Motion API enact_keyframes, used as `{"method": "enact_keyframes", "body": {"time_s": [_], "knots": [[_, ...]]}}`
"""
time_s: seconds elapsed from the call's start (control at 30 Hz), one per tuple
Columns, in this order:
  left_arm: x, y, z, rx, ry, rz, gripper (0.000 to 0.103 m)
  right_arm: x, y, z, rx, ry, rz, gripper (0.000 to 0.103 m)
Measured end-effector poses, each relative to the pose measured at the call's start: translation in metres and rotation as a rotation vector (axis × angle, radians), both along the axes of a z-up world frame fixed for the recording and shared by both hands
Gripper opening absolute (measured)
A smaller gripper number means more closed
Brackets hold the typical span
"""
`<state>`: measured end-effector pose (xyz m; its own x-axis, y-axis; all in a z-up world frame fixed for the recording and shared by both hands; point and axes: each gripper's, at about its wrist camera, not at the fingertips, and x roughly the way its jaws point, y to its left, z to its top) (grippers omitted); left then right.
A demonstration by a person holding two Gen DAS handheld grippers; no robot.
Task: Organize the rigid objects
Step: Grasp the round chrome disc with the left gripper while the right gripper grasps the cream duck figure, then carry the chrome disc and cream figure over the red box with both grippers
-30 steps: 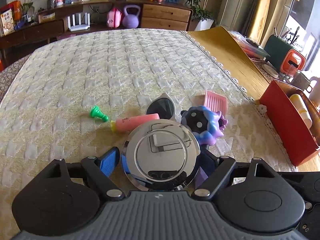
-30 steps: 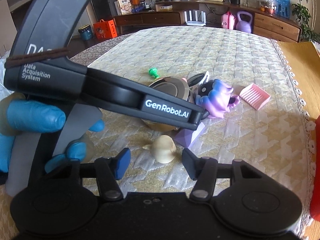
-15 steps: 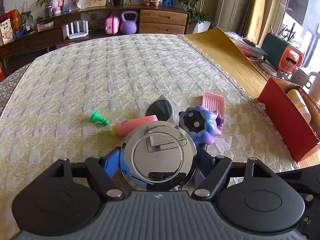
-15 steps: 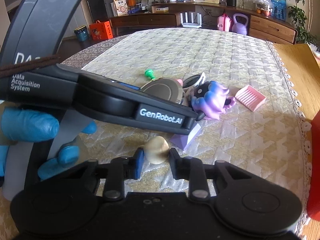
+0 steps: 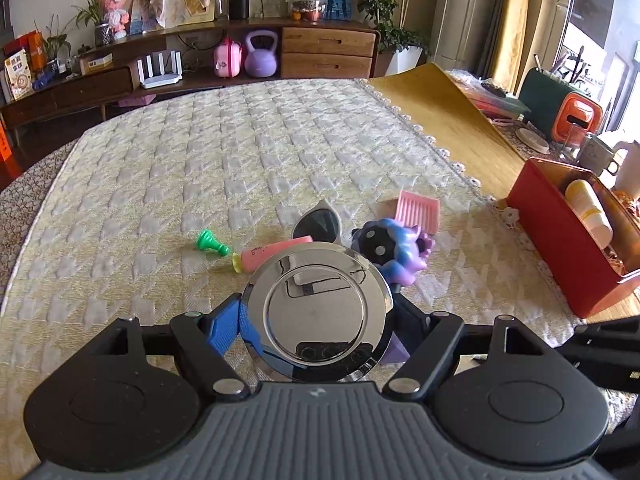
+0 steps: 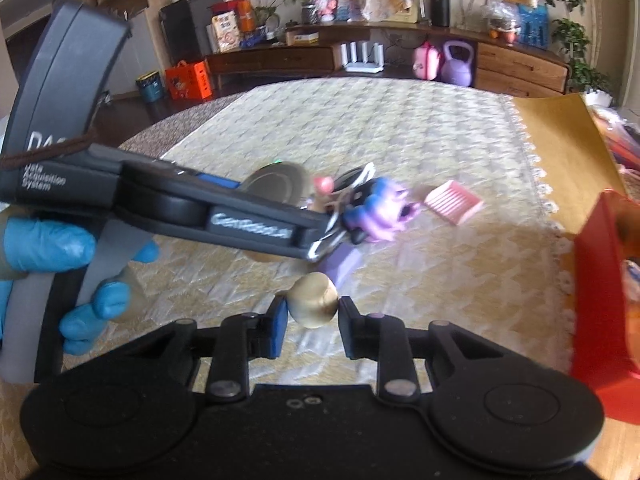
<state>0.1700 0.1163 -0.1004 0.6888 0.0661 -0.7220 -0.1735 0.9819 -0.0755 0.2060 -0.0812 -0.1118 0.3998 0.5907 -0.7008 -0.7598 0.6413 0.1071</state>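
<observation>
On the quilted cream-and-yellow surface (image 5: 248,152), the left gripper (image 5: 316,320) pinches a round mirror-polished chrome disc (image 5: 318,312) by its rim, one blue pad at its 9 o'clock edge and the dark pad at 3 o'clock, face up toward the camera, a hold that seems meant to carry it without scuffing the shiny top. At 10 o'clock from the disc lies a small green plastic pawn (image 5: 211,243), at 11 a pink plastic tube with a yellow cap (image 5: 272,254), at 12 dark sunglasses (image 5: 318,224), at 1 a blue-and-purple spotted toy figure (image 5: 394,250) and, just past it, a pink ridged plastic tray (image 5: 416,210), all loose and unsorted. The right gripper (image 6: 311,312) is pressed onto a cream rounded figurine (image 6: 314,300), apparently lifted for sorting, though blur hides any gap below. At 3 o'clock a red rectangular bin (image 5: 560,248) sits at the surface's edge, holding a white-and-yellow bottle (image 5: 590,212) and some orange things I cannot identify; it is probably where both held pieces belong.
</observation>
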Motion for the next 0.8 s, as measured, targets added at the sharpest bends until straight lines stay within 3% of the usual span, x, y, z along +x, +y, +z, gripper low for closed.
{"method": "enact_keyframes", "body": {"time_s": [0.47, 0.8], "knots": [[-0.013, -0.036, 0.048, -0.006, -0.047, -0.082, 0.078, 0.008, -0.060, 0.042, 0.068, -0.092, -0.116, 0.026], [-0.002, -0.075, 0.073, 0.002, -0.076, -0.161, 0.078, 0.019, -0.107, 0.056, 0.087, -0.142, -0.201, 0.026]]}}
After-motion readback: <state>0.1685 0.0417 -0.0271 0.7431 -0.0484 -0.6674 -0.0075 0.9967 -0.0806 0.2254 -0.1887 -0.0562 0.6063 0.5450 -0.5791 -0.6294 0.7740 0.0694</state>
